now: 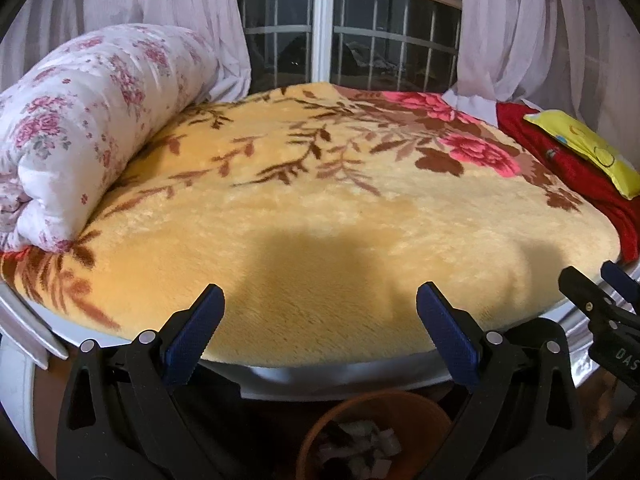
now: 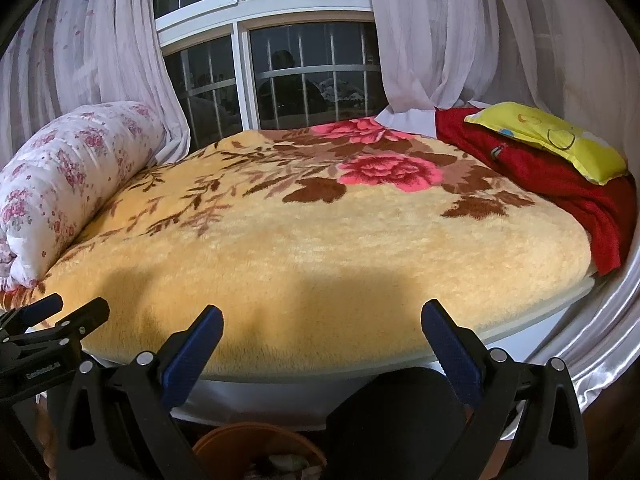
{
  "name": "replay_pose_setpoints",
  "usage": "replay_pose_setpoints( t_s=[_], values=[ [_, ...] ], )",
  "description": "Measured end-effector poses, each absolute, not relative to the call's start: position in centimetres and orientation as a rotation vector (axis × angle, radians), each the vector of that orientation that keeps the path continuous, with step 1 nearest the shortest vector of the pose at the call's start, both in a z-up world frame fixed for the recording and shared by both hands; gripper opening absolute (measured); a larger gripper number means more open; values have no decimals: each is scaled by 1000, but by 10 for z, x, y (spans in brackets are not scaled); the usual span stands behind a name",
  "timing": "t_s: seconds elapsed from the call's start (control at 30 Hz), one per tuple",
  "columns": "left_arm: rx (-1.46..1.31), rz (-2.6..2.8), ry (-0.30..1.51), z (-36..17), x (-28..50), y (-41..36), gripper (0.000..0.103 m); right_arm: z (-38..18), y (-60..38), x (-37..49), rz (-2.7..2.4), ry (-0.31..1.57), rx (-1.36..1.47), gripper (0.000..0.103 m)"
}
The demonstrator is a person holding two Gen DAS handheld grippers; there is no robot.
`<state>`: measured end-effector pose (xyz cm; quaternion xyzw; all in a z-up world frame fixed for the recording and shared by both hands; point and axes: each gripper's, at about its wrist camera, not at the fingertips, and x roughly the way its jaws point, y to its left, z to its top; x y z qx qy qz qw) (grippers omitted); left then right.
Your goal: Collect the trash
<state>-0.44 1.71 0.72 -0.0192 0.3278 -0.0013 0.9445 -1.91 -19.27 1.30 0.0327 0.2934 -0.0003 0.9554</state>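
Observation:
An orange-brown bin (image 1: pixel 376 436) stands on the floor below the bed's front edge, with crumpled white paper scraps (image 1: pixel 360 446) inside. It also shows in the right wrist view (image 2: pixel 256 448), partly hidden by a dark shape. My left gripper (image 1: pixel 320 300) is open and empty above the bed's front edge. My right gripper (image 2: pixel 322 316) is open and empty, also at the front edge. Each gripper shows in the other's view: the right gripper (image 1: pixel 600 292) and the left gripper (image 2: pixel 68 308). No trash shows on the yellow floral blanket (image 1: pixel 320 200).
A rolled floral quilt (image 1: pixel 80 120) lies along the bed's left side. A red blanket (image 2: pixel 540 176) with a yellow pillow (image 2: pixel 552 140) lies at the right. A barred window (image 1: pixel 344 36) with white curtains is behind. A black object (image 2: pixel 396 420) sits below the bed edge.

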Motion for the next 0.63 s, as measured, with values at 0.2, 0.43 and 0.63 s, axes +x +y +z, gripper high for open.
replay_pose_setpoints(
  t_s=[0.2, 0.43, 0.63],
  values=[
    [-45, 8, 676, 6, -4, 18, 94, 10, -193, -19, -3, 609, 75, 98],
    [-54, 0, 695, 4, -1, 20, 95, 11, -196, -19, -14, 596, 73, 98],
    [-43, -10, 708, -1, 0, 17, 95, 11, -196, -19, -15, 599, 74, 98]
  ],
)
